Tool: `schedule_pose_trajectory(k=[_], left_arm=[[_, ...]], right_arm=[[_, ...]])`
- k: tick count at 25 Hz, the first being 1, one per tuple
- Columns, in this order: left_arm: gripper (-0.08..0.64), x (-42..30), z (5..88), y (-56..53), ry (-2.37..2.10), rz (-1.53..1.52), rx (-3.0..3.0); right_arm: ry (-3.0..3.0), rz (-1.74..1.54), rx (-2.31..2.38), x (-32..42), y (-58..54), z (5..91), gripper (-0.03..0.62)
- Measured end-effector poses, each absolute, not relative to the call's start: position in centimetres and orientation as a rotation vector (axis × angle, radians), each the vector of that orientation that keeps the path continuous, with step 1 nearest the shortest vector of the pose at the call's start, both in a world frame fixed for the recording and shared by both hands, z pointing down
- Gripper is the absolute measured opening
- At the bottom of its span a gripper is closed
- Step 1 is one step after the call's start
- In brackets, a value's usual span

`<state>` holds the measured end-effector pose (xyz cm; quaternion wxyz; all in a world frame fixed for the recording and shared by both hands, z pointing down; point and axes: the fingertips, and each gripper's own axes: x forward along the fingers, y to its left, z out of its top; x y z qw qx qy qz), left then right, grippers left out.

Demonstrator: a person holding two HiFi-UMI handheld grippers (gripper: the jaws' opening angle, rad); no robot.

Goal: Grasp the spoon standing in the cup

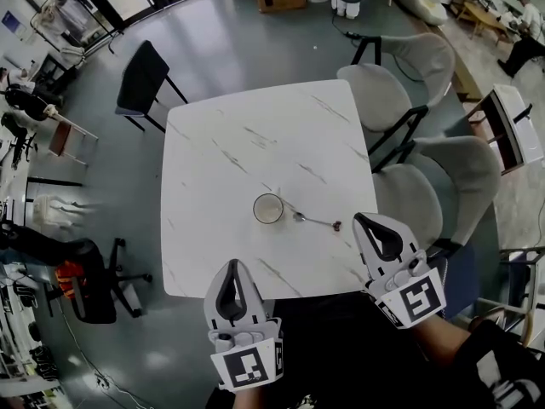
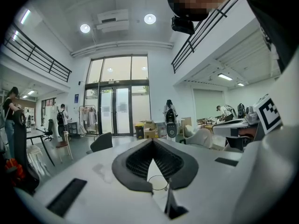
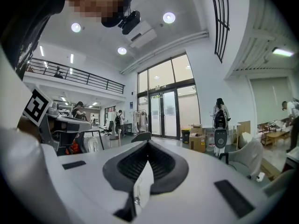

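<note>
The spoon (image 1: pixel 317 221) lay flat on the white marbled bench (image 1: pixel 255 135), not in the cup (image 1: pixel 268 208). Its bowl end pointed toward the cup and its dark-tipped handle ran off to the right. It sat just beside the cup's right side, apparently with a small gap, though the head view was too coarse to be sure. The cup stood upright near the bench's front edge, roughly midway across, with a pale inside.

The right gripper (image 1: pixel 366 222) hovered at the bench's front right corner, its tip near the spoon's handle end but apart from it. In the right gripper view its fingers (image 3: pixel 161 164) met at the tips with nothing between them, and only pale bench showed through the gap lower down. The left gripper (image 1: pixel 232 271) hung over the front edge, to the left of the cup and well short of it. Its fingers (image 2: pixel 135 164) were likewise closed tip to tip and empty, and in the left gripper view the cup's rim (image 2: pixel 158 189) showed through the gap beneath them.

Grey padded chairs (image 1: pixel 400 100) stood along the bench's right side, and a black chair (image 1: pixel 140 79) stood off its far left corner.
</note>
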<state>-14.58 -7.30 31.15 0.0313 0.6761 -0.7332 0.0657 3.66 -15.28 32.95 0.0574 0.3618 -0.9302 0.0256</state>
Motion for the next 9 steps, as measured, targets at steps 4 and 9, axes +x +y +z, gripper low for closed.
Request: schedule_pose_trajectory(k=[4, 9], left_arm=[[0.008, -14.8, 31.2, -7.1, -2.258, 0.200, 2.077], [0.008, -15.7, 31.2, -6.7, -2.272, 0.201, 2.045]], right_arm=[[-2.818, 0.092, 1.093, 3.4, -15.3, 33.2, 0.063], [-2.823, 0.092, 1.076, 2.5, -15.2, 33.0, 0.063]])
